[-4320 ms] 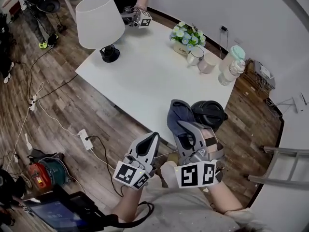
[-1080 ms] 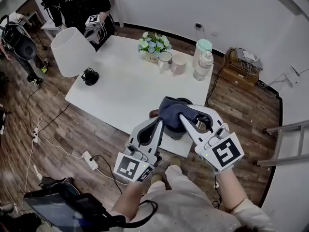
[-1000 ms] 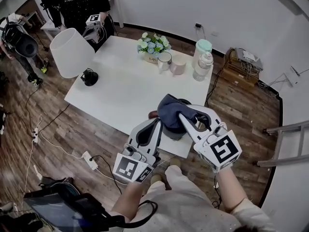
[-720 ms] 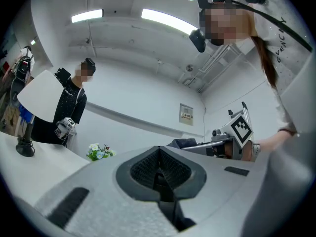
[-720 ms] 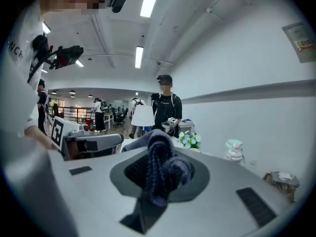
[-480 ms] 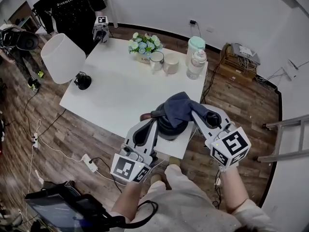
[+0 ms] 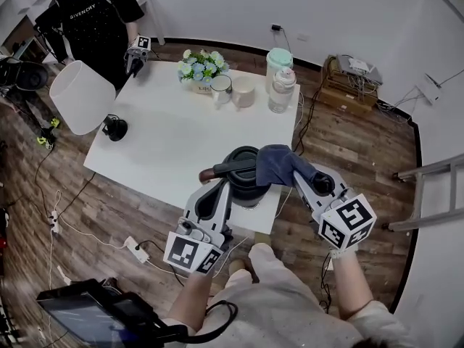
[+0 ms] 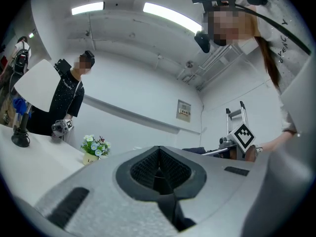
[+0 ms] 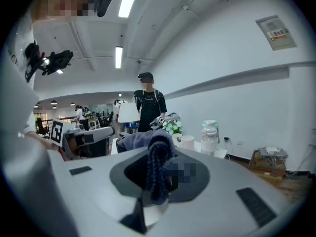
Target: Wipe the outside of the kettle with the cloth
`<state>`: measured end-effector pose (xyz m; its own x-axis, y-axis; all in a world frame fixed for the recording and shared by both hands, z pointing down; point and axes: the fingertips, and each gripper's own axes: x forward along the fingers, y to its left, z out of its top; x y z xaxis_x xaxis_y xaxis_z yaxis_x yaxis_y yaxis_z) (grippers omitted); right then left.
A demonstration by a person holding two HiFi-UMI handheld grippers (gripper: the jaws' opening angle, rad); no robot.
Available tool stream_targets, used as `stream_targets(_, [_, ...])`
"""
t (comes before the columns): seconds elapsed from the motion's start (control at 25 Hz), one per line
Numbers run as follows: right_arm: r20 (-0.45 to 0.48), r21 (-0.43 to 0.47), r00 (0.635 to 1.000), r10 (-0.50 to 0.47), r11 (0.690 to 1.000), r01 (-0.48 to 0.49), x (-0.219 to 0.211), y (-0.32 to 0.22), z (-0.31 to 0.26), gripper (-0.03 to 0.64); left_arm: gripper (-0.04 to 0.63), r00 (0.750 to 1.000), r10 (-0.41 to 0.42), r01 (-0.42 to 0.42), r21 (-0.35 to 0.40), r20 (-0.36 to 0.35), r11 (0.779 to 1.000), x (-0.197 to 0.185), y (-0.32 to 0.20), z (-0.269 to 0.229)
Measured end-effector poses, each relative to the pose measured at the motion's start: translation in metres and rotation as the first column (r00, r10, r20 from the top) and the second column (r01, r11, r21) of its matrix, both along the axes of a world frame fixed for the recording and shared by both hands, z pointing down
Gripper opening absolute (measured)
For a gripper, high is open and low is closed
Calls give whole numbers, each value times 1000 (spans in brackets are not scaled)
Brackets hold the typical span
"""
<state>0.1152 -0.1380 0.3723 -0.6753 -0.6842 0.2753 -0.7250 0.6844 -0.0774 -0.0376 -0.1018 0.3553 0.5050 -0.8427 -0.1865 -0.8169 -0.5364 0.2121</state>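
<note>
Head view: I look steeply down on a white table. A black kettle stands at its near right corner, its handle pointing left. A dark blue cloth lies draped over the kettle's right side, touching it.

My right gripper reaches in from the near right, and in the right gripper view its jaws are clamped on a bunched fold of the cloth.

My left gripper lies just beside the kettle's near left side. In the left gripper view its jaws are pressed together with nothing between them.

At the far edge of the table stand a pot of flowers, two mugs and two jars. A white lamp stands at the far left corner, and a person in black stands behind it.
</note>
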Motion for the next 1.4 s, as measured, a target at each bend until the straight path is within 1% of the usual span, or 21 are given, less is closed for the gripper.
stream_targets(0.16, [28,-32,998,54,998,-53,12,4,12,61,8,1000,11,-11,-4,5,1000,3,4,1])
stream_targets(0.48, [-17,-21,989,146,989,-146,32,16,16,61,8,1000,30,-30,-14,10,999,0,18,3])
stream_targets(0.6, [-13,-18,985,174,985,-174,34,24,15,61,8,999,35,-35,-13,10,999,-2,26,2])
stream_targets(0.68, [-3,-14,984,177,984,-177,27,30,13,61,8,999,40,-39,-8,10,999,-2,31,0])
stream_targets(0.76, [4,7,984,177,984,-177,17,37,7,61,8,999,44,-44,-2,10,999,-2,37,-3])
stream_targets(0.8, [4,31,982,187,982,-187,13,40,2,61,8,999,45,-45,0,10,999,-3,40,-4])
stream_targets(0.88, [7,107,979,205,973,-204,8,49,-15,61,8,999,44,-44,5,11,999,-6,48,-7])
stream_targets(0.92, [14,149,982,189,971,-189,3,56,-26,61,8,999,42,-42,7,11,999,-8,52,-8])
stream_targets(0.96, [22,189,988,151,970,-153,-7,64,-38,61,8,999,39,-39,8,11,999,-11,55,-9])
stream_targets(1.04, [21,251,999,37,967,-41,-36,84,-55,61,8,1000,26,-27,10,10,1000,-17,62,-10])
stream_targets(1.12, [1,276,997,-73,959,70,-68,99,-61,61,8,1000,8,-9,7,7,1000,-25,67,-9])
stream_targets(1.16, [-9,278,993,-115,954,113,-83,104,-60,61,8,1000,-1,1,5,6,1000,-29,70,-9])
stream_targets(1.24, [-29,259,985,-170,951,171,-105,107,-50,61,8,1000,-20,19,3,6,1000,-36,74,-8])
stream_targets(1.32, [-53,208,980,-193,958,199,-120,103,-33,61,8,999,-35,35,0,11,999,-43,77,-7])
stream_targets(1.4, [-62,162,979,-194,966,201,-127,96,-14,61,8,999,-49,49,-6,19,999,-49,81,-5])
